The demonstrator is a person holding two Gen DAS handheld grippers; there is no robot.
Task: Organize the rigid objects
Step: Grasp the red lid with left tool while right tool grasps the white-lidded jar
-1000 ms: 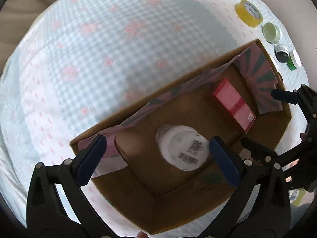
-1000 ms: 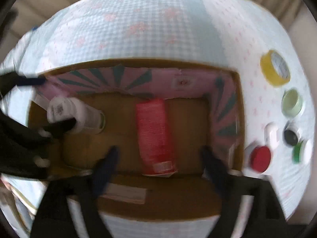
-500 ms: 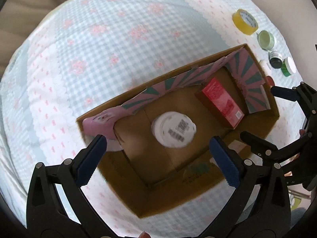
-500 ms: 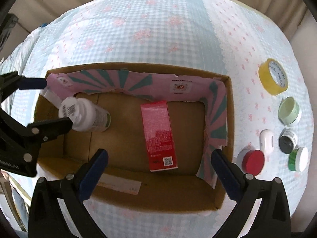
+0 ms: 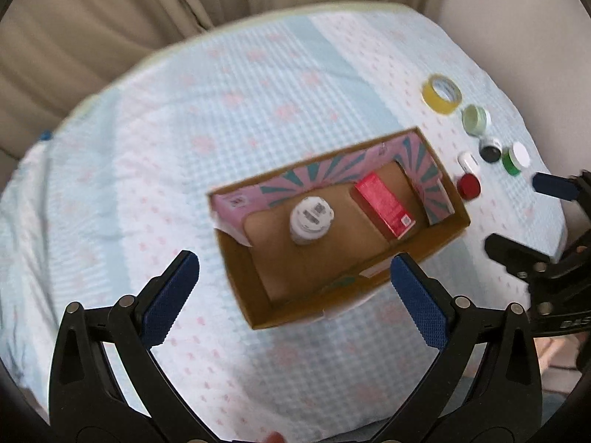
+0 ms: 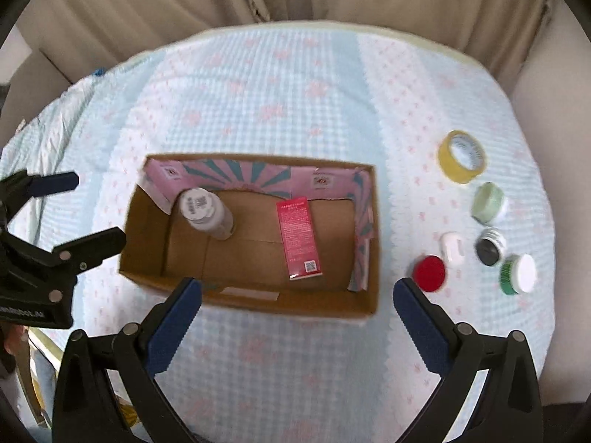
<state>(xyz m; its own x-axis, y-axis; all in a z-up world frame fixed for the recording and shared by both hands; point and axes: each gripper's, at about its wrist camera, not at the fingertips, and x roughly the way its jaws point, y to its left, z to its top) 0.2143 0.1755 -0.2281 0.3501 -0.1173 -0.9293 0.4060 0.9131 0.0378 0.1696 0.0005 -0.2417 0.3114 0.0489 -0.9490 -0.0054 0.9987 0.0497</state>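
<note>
Surface (image 6: 303, 92): a round top wearing a pale blue checked cloth with pink flowers, carrying everything listed below.
Cardboard box (image 6: 258, 304): lying open near the middle of the surface, its inner far and right walls showing pink and teal flaps.
Left gripper (image 5: 291, 301): hovering above the box's near-left corner, its blue-padded fingers (image 5: 170, 297) standing wide apart and holding nothing.
Right gripper (image 6: 295, 326): hanging over the box's near wall, its fingers (image 6: 421, 326) likewise spread wide and gripping nothing.
Red carton (image 6: 299, 238): lying flat on the box floor, right of centre.
White bottle (image 6: 205, 212): standing upright in the left part of the box, apart from the red carton.
Yellow tape roll (image 6: 461, 155): resting on the cloth, right of the box.
Small items: a pale green jar (image 6: 487, 203), black-lidded jar (image 6: 488, 251), green jar (image 6: 517, 273), white case (image 6: 452, 247) and red cap (image 6: 428, 272) sitting clustered near the tape roll, outside the box.
</note>
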